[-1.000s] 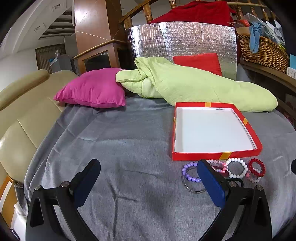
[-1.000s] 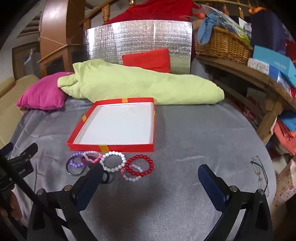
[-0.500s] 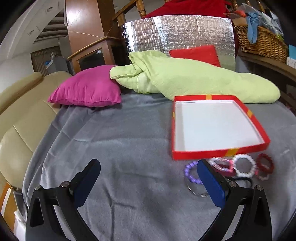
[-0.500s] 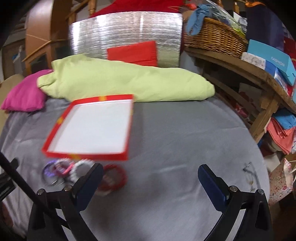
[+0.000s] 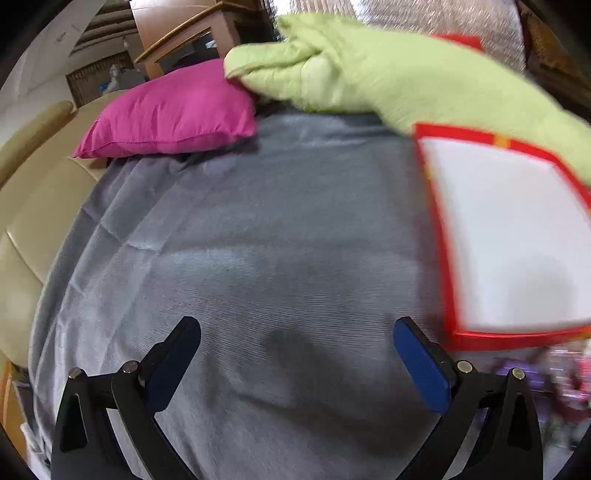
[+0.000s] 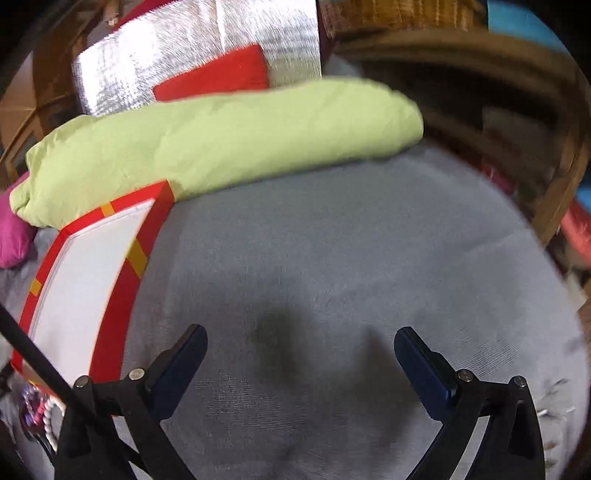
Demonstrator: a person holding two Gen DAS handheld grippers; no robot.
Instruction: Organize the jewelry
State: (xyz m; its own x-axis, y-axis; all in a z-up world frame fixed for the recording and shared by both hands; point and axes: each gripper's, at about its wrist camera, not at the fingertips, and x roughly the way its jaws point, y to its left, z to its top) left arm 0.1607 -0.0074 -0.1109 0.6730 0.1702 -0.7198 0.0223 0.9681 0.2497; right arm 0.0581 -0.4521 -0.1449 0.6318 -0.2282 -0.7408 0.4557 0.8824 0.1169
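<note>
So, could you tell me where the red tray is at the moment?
The red tray lies on the grey blanket at the right of the left wrist view, touching the green quilt; in the right wrist view it sits far left.

A grey blanket (image 5: 258, 251) covers the surface. At its far edge a magenta pillow (image 5: 173, 114) lies beside a rolled light-green quilt (image 6: 221, 147), the two apparently touching. Behind the quilt a red cushion (image 6: 218, 77) leans on a silver foil panel (image 6: 192, 48). A cream sofa arm (image 5: 33, 206) borders the blanket; a blurred wicker basket (image 6: 399, 11) sits above wooden shelving (image 6: 517, 92).
</note>
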